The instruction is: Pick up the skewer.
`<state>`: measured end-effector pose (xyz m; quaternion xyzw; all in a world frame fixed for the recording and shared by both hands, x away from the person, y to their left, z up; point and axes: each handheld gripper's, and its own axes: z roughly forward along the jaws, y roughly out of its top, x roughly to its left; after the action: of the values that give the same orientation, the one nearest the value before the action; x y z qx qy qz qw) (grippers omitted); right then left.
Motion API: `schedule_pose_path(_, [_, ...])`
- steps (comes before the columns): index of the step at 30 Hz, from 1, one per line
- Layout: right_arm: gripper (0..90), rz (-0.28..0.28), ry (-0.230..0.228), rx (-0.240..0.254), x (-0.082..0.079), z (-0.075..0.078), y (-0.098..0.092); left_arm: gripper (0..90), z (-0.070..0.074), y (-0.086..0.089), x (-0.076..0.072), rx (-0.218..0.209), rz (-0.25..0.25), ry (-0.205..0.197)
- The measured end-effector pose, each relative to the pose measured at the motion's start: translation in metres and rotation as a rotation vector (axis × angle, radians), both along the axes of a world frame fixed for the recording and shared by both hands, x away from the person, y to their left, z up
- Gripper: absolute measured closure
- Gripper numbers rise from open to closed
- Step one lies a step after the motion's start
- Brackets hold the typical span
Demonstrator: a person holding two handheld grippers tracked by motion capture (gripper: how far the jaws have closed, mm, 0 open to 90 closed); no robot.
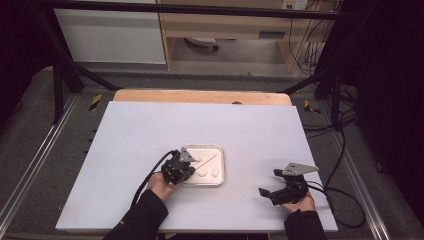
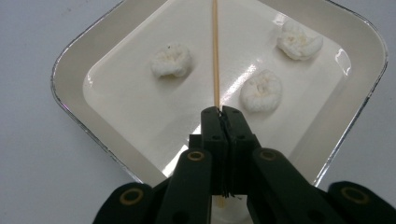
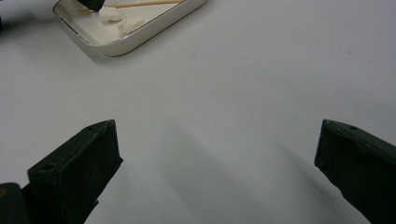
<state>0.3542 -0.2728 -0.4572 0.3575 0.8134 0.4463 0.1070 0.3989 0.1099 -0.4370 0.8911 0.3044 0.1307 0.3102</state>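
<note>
My left gripper (image 2: pixel 219 112): jaws clamped tight on near end of thin wooden skewer (image 2: pixel 215 51). Skewer runs straight ahead over white tray (image 2: pixel 70 79), passing between three white puffs (image 2: pixel 171 60) lying on tray floor, touching none. My right gripper (image 3: pixel 217 149): jaws spread wide, nothing between them, over bare table (image 3: pixel 261 70), well apart from tray.

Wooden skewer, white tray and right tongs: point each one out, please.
wooden skewer (image 2: pixel 215 51), left gripper view, mid-shaft above the closed tips.
white tray (image 2: pixel 70 84), left gripper view, left rim.
right tongs (image 3: pixel 217 172), right gripper view, midway between open tips.
</note>
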Motion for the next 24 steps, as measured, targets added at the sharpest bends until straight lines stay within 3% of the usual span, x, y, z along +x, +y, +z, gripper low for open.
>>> schedule_pose_path(4, [0.7, -0.001, 0.0, 0.001, 0.0, 0.0, 0.0, 88.4, 0.004, 0.002, -0.001, -0.02, 0.005, -0.019])
schedule_pose_path(12, [0.7, 0.001, -0.006, -0.002, 0.0, 0.001, 0.0, 88.4, 0.011, 0.008, -0.006, -0.06, -0.002, -0.019])
schedule_pose_path(24, [0.7, 0.023, -0.054, -0.054, -0.002, 0.009, 0.01, 88.4, 0.017, 0.015, -0.014, -0.063, -0.039, -0.025])
